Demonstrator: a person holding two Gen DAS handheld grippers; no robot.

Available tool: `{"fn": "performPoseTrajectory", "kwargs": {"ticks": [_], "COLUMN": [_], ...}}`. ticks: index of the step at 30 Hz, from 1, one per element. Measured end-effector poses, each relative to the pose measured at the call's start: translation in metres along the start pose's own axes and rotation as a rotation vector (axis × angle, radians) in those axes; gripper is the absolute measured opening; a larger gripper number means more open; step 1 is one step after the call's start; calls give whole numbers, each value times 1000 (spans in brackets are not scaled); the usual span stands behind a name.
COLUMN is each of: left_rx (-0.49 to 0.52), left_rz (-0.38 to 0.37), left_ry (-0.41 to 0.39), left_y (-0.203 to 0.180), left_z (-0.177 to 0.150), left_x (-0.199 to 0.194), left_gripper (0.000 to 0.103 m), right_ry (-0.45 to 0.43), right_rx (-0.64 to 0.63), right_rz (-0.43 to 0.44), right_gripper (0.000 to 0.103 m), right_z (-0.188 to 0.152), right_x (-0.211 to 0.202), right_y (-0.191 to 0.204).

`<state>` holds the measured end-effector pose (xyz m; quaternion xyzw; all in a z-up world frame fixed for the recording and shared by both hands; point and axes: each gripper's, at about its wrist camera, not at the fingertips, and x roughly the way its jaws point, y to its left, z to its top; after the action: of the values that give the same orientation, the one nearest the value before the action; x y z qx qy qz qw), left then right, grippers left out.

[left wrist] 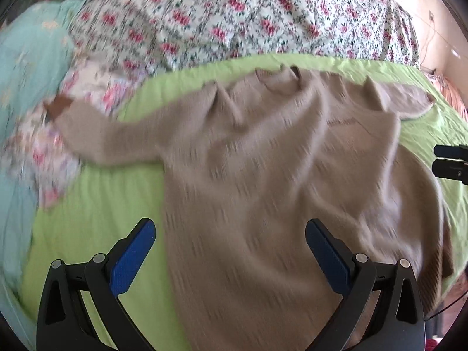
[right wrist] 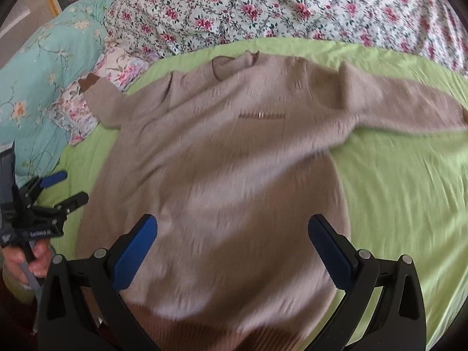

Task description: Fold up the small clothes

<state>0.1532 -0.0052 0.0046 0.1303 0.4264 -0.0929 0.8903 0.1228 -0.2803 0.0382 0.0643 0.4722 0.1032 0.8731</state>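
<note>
While my left hand-held gripper [left wrist: 229,251] hangs over the bed, its two blue-padded fingers [left wrist: 133,256] stand wide apart and hold nothing, one over the lime-green bedsheet [left wrist: 96,204] and the other over the lower body of the beige knitted sweater [left wrist: 263,175]. In this blurred left wrist view the sweater lies face up and spread flat on the green sheet, collar toward the far side and both sleeves out to the sides; the sleeve on the left ends in a dark brown cuff [left wrist: 58,108] that rests on a pale flowered pillow [left wrist: 44,158]. Beyond it lie a white quilt with pink roses [left wrist: 234,14] and a turquoise flowered quilt [left wrist: 26,67]. My right hand-held gripper shows at the right edge, too little of it to tell its opening from here. In the right wrist view my right hand-held gripper [right wrist: 232,251] is also opened wide and empty, both blue pads above the sweater's body near the darker ribbed hem [right wrist: 187,330]. A small chest pocket [right wrist: 260,115] shows below the collar. At the left edge my left hand [right wrist: 29,260] grips the handle of the other gripper, whose fingers are parted beside the sweater's edge.
</note>
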Motion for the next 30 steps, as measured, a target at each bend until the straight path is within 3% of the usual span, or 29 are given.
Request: {"fn": "performPoseTrajectory", "kwargs": {"ticks": [12, 15, 18, 20, 22, 23, 25, 27, 28, 29, 30], "left_rx": [141, 159, 160, 156, 160, 170, 187, 189, 187, 183, 170], "left_rz": [-156, -184, -227, -262, -288, -295, -304, -275, -247, -201, -147], "left_ry": [-66, -29, 80, 127, 118, 98, 59, 31, 11, -17, -48], "left_y": [49, 57, 65, 68, 68, 66, 63, 62, 63, 65, 69], "left_z": [170, 203, 214, 214, 212, 210, 206, 203, 202, 202, 206], "left_x": [135, 178, 224, 248, 253, 252, 243, 236, 231, 224, 217], "left_gripper": [103, 103, 102, 93, 74, 68, 31, 11, 9, 9, 8], "right_ry": [-49, -60, -50, -34, -19, 13, 59, 55, 44, 28, 5], "right_rx": [-69, -81, -113, -169, -215, -216, -209, -208, -201, -188, -185], "right_rz": [-4, -45, -41, -73, -89, -68, -51, -63, -56, -58, -69], "right_gripper": [103, 103, 103, 103, 101, 95, 70, 33, 17, 11, 11], "right_z": [142, 180, 214, 224, 232, 234, 231, 227, 224, 222, 221], "right_x": [74, 94, 122, 141, 158, 171, 188, 192, 188, 182, 175], "right_y": [-66, -85, -98, -99, -100, -103, -106, -108, -108, -109, -110]}}
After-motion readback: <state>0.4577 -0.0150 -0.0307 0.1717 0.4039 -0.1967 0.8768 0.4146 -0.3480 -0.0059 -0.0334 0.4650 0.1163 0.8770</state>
